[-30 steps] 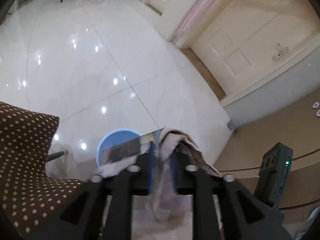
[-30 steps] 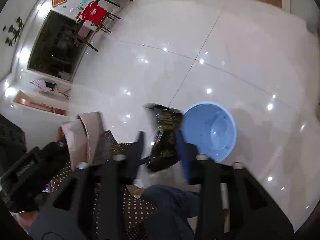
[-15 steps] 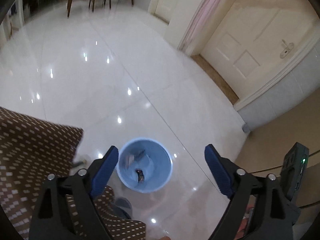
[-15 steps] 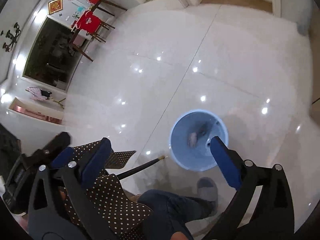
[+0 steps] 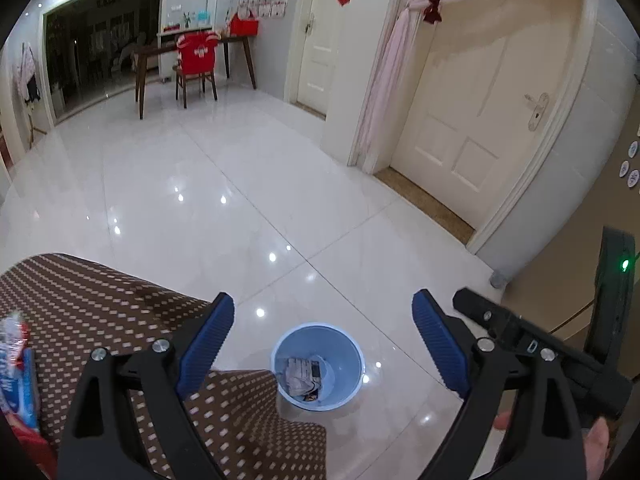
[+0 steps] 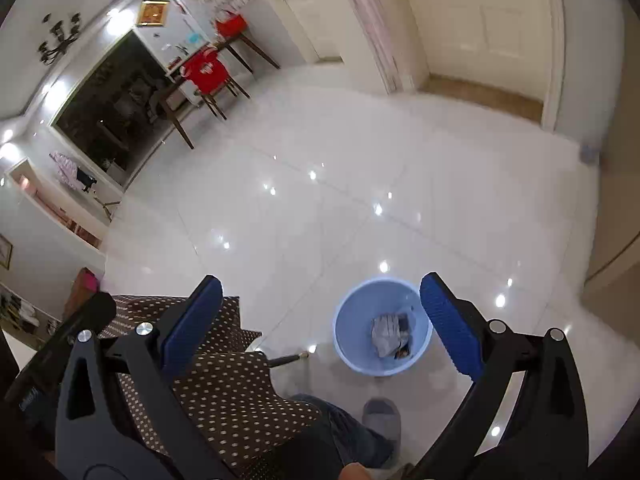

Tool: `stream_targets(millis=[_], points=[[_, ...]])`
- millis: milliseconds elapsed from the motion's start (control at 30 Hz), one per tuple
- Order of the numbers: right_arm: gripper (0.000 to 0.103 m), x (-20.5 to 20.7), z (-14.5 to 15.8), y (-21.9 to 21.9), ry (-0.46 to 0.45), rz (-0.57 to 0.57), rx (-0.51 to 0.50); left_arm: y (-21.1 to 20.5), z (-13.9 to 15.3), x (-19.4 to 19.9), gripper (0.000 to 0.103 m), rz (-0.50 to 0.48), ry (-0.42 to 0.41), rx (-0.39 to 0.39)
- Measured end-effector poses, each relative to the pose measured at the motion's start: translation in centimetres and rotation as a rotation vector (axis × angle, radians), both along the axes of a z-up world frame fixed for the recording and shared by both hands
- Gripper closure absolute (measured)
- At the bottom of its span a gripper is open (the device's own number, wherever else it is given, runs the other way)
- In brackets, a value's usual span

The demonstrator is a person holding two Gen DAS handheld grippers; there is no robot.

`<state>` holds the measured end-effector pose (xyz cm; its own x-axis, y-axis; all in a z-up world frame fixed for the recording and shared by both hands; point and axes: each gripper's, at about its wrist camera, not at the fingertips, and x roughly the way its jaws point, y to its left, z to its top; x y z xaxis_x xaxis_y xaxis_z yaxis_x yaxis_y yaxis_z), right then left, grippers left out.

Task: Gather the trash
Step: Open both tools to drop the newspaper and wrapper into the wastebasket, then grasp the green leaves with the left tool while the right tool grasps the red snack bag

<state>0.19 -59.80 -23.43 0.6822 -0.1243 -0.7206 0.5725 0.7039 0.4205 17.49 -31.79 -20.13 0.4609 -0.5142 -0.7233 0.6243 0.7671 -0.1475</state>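
A light blue bin [image 5: 318,366] stands on the white tiled floor, with crumpled paper and wrappers [image 5: 306,376] lying inside. It also shows in the right wrist view [image 6: 382,326] with the same trash [image 6: 390,334] in it. My left gripper [image 5: 322,344] is open and empty, high above the bin. My right gripper [image 6: 320,326] is open and empty, also high above, with the bin just inside its right finger. A red, white and blue wrapper [image 5: 16,372] lies on the dotted cloth at the far left.
A brown cloth with white dots [image 5: 100,320] covers a surface at lower left, also in the right wrist view [image 6: 224,384]. The person's leg and grey slipper [image 6: 380,416] are by the bin. White doors [image 5: 472,120], a table and a red chair [image 5: 196,64] stand far off.
Both grippers held trash over the bin a second ago, then opened and dropped it in. Both have since risen higher and stayed open.
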Motion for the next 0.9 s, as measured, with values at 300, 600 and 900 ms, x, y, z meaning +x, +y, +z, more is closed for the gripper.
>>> stream_targets(millis=[300, 600, 900], points=[[0.006, 0.1, 5.9, 5.7, -0.077, 0.113, -0.137, 6.1, 3.9, -2.1, 0.013, 0.049, -0.088, -0.046], [0.006, 0.9, 10.4, 11.9, -0.153, 0.231, -0.188, 13.5, 6.2, -3.5, 0.013, 0.128, -0.175, -0.07], [0.006, 3.8, 10.6, 19.7, -0.144, 0.41, -0.21, 21.2, 6.6, -4.4, 0.013, 0.252, -0.226, -0.05]])
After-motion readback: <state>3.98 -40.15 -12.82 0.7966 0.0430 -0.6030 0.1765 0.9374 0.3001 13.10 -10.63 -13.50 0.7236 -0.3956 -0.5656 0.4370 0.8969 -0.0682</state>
